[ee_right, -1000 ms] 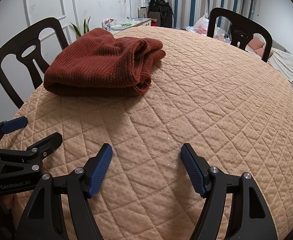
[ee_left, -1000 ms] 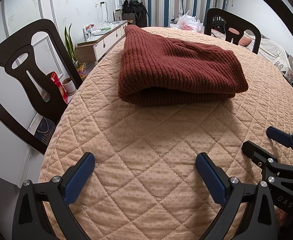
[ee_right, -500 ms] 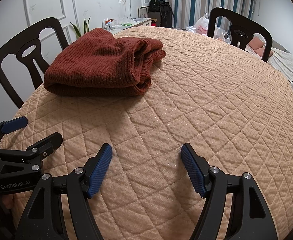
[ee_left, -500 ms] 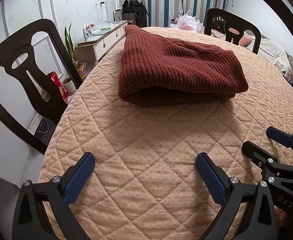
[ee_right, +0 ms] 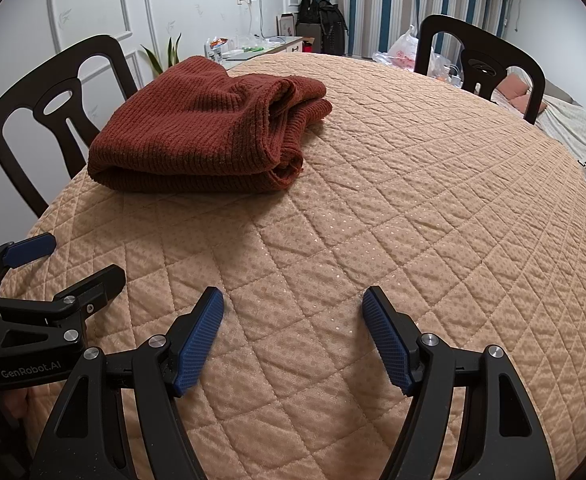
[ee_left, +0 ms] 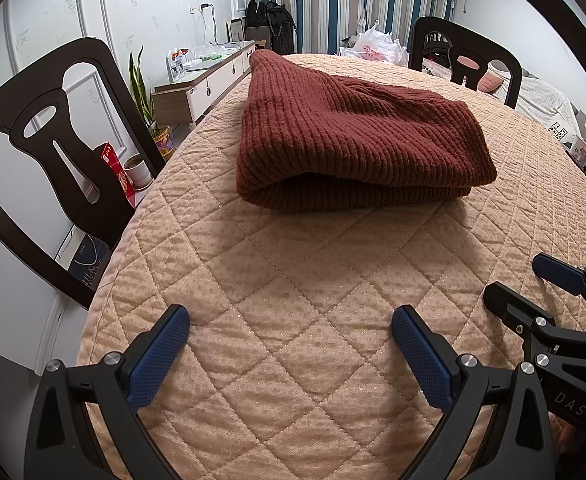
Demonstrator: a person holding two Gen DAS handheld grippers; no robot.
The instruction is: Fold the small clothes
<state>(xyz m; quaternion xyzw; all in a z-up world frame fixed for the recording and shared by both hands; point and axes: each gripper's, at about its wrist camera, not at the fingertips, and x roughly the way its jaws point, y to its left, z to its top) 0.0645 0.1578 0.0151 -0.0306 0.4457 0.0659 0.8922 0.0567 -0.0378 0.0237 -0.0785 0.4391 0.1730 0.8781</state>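
A rust-red ribbed knit garment (ee_left: 353,136) lies folded in a thick stack on the quilted tan table cover (ee_left: 313,280); it also shows in the right wrist view (ee_right: 201,136), at the left rear of the table. My left gripper (ee_left: 291,340) is open and empty, low over the cover near the front edge, well short of the garment. My right gripper (ee_right: 293,320) is open and empty, beside the left one. Each gripper shows at the edge of the other's view, the right gripper (ee_left: 533,284) and the left gripper (ee_right: 77,256).
Dark wooden chairs stand at the table's left (ee_left: 45,152) and far side (ee_left: 465,52). A white cabinet (ee_left: 205,88), a potted plant (ee_left: 145,96) and bags are by the far wall. A bed (ee_right: 565,128) is at the right.
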